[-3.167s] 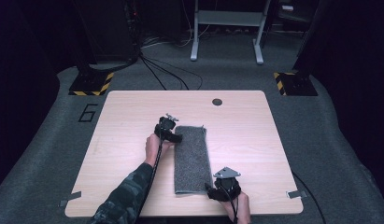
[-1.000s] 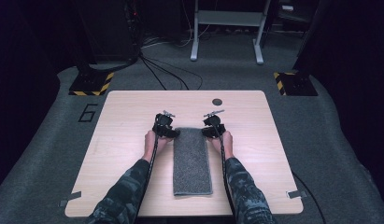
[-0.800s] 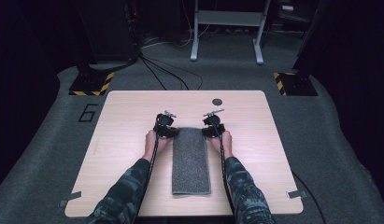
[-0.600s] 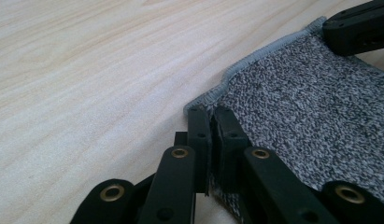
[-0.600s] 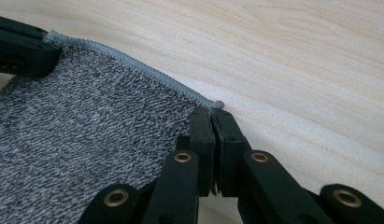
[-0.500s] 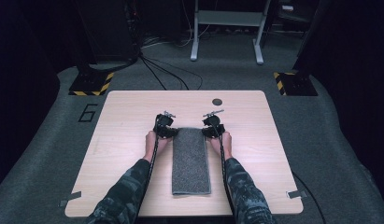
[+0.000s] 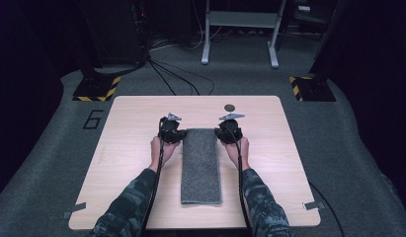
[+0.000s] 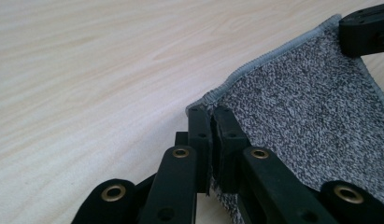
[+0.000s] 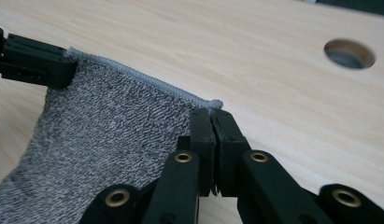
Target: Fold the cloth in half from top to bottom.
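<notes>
Pale wooden bench (image 7: 131,163) | grey speckled towel (image 7: 201,165), folded long, stitched hem | left gripper (image 8: 212,128) fingers clamp its far left corner | right gripper (image 9: 212,126) fingers clamp far right corner, both lifted

One grey towel (image 7: 201,165) on one wooden table (image 7: 131,163), which has one round hole (image 7: 230,107); two grippers, the left gripper (image 7: 170,132) and the right gripper (image 7: 227,133); two forearms in camouflage sleeves; two yellow-and-black striped bases on the floor
</notes>
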Available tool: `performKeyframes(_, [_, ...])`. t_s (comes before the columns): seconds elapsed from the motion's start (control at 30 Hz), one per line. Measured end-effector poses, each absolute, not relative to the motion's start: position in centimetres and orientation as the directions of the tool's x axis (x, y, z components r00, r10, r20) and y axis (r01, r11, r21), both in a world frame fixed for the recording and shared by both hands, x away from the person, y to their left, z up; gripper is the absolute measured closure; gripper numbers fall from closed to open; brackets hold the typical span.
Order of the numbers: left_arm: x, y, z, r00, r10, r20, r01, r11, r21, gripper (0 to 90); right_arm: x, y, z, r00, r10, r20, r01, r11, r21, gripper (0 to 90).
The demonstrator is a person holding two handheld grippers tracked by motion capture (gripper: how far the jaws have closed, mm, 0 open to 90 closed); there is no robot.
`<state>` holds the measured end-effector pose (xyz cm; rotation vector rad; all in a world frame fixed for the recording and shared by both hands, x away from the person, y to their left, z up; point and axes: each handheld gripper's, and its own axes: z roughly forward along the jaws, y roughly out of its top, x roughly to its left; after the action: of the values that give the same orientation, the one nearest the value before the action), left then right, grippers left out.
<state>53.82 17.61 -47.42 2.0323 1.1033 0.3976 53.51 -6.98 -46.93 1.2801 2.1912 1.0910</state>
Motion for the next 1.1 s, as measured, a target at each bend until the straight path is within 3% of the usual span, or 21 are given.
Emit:
performKeyframes(0.67, [53.5, 17.9, -44.0, 0.549, 0.834, -0.048, 0.496, -0.280, 0.822, 86.6, 53.1, -6.8, -43.4, -0.531, 0.847, 0.023, 0.450, 0.258, 0.855, 88.2])
performKeyframes(0.87, [53.4, 17.9, -42.5, 0.561, 0.828, 0.016, 0.447, -0.319, 0.836, 86.1, 52.9, -6.9, -42.0, -0.537, 0.843, 0.023, 0.411, 0.238, 0.880, 88.2])
performKeyframes(1.1, [52.1, 17.8, -42.5, 0.575, 0.818, -0.004, 0.427, -0.296, 0.854, 86.0, 51.8, -7.0, -41.6, -0.555, 0.832, 0.024, 0.393, 0.237, 0.888, 88.2])
